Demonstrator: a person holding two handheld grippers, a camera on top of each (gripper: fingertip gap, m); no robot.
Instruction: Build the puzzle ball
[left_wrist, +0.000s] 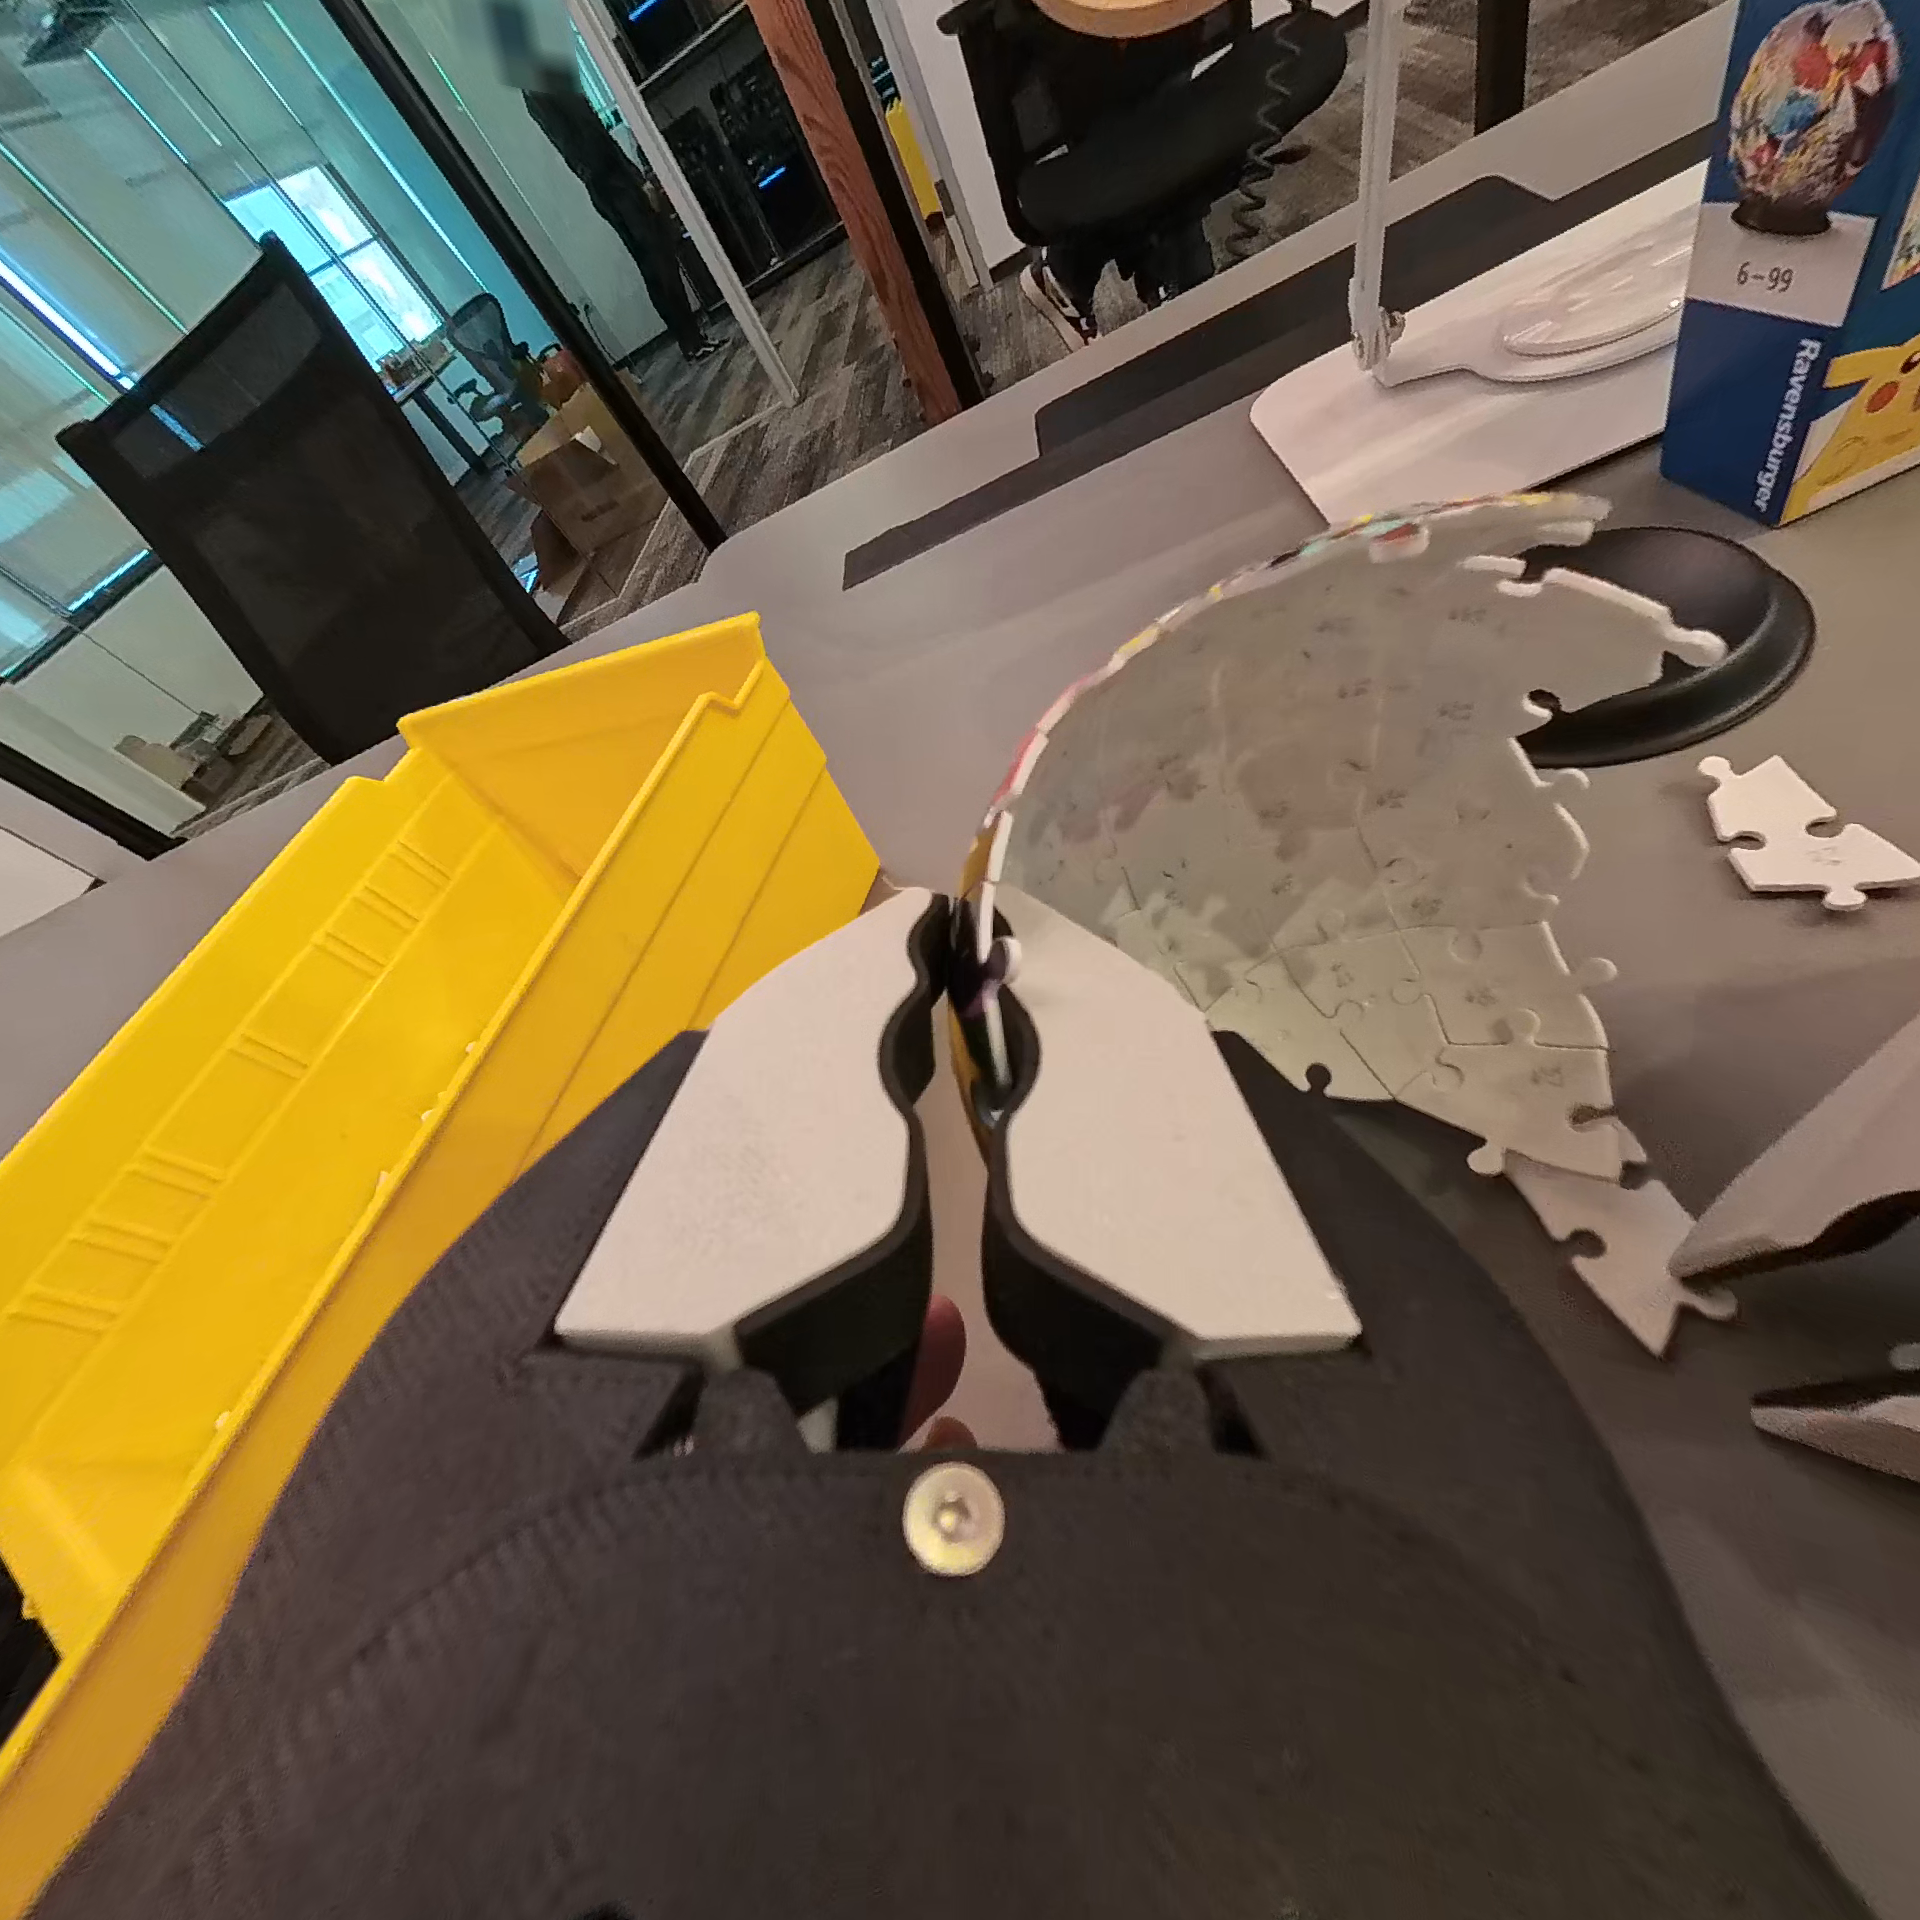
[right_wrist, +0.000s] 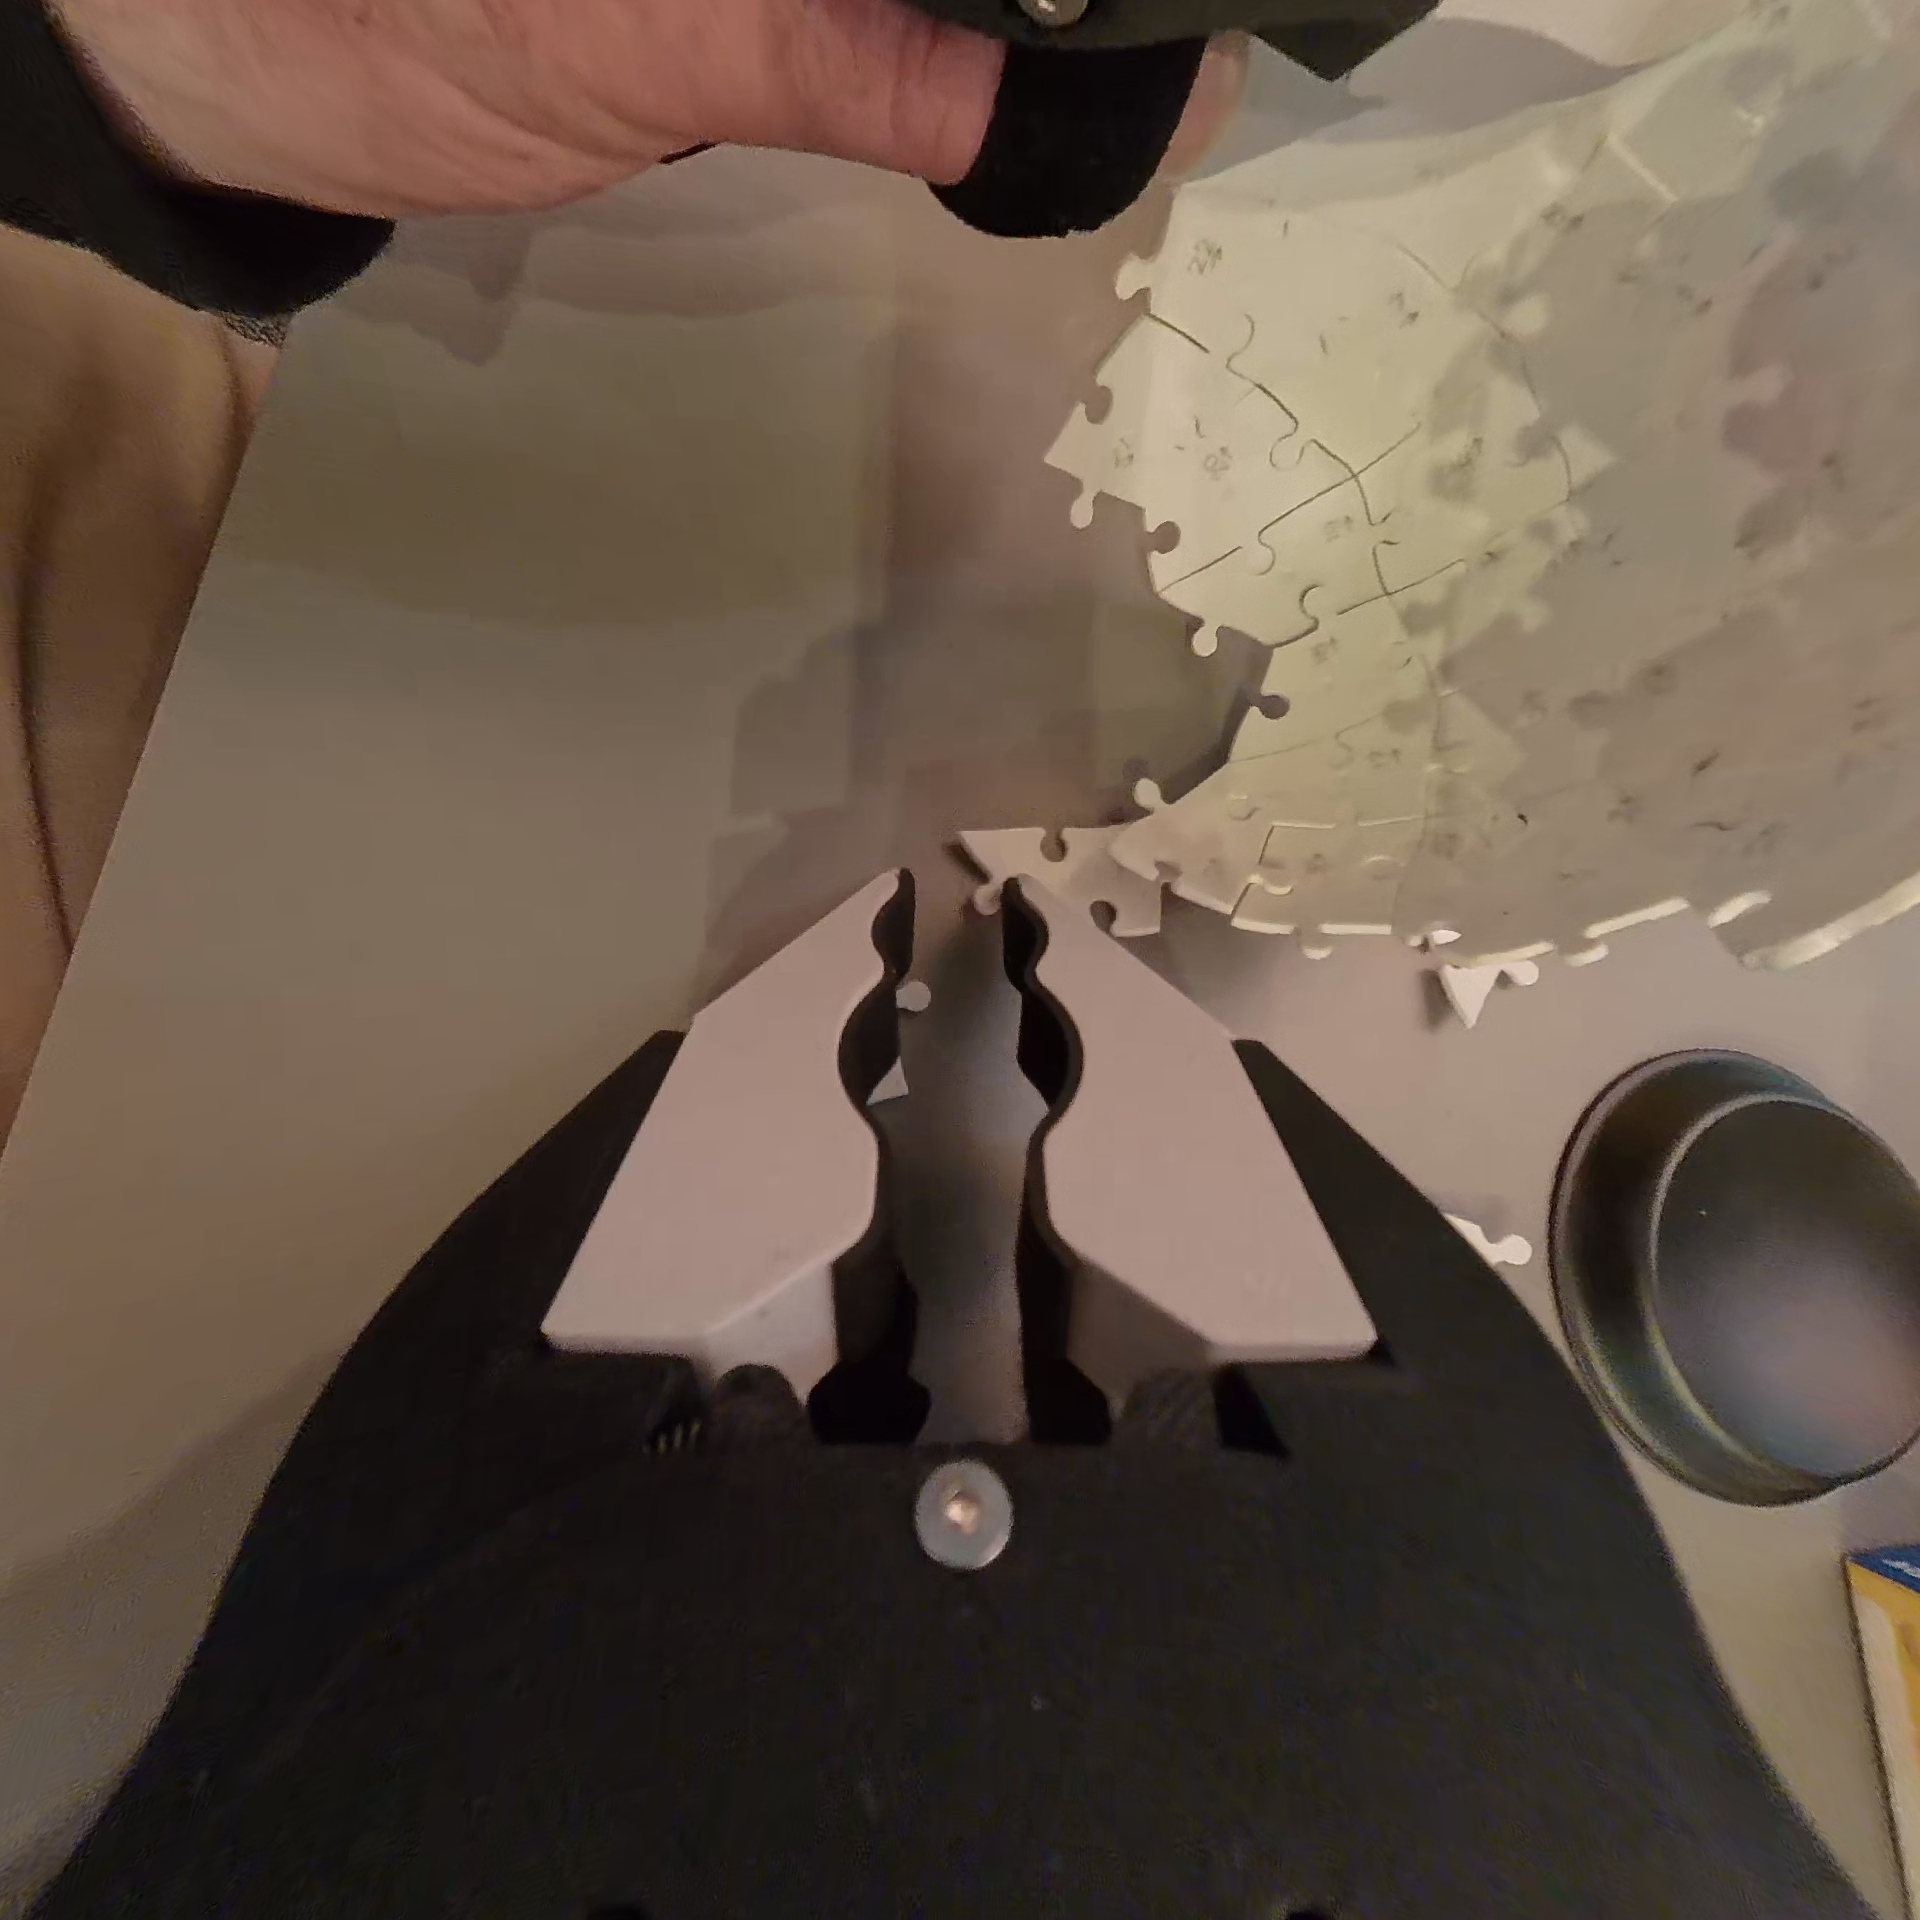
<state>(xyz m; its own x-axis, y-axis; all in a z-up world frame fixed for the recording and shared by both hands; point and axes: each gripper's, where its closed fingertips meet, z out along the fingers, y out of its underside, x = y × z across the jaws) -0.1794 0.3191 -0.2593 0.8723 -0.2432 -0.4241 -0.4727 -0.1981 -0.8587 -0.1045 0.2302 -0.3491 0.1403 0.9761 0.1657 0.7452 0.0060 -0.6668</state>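
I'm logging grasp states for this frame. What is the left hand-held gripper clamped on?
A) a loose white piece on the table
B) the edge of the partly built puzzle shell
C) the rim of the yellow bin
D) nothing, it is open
B: the left hand-held gripper is shut on the rim of the curved puzzle shell, beside the yellow bin, not on it.

**Colours and patterns on the desk**

Pale grey fingers on a black body are seen on the left gripper (left_wrist: 977, 997). The puzzle shell (left_wrist: 1299, 852) clamped ahead of it is shown off-white inside, multicoloured along its rim. A yellow bin (left_wrist: 436, 987) lies to its left; beyond, a black ring stand (left_wrist: 1704, 665) and a blue-and-yellow box (left_wrist: 1797, 260).
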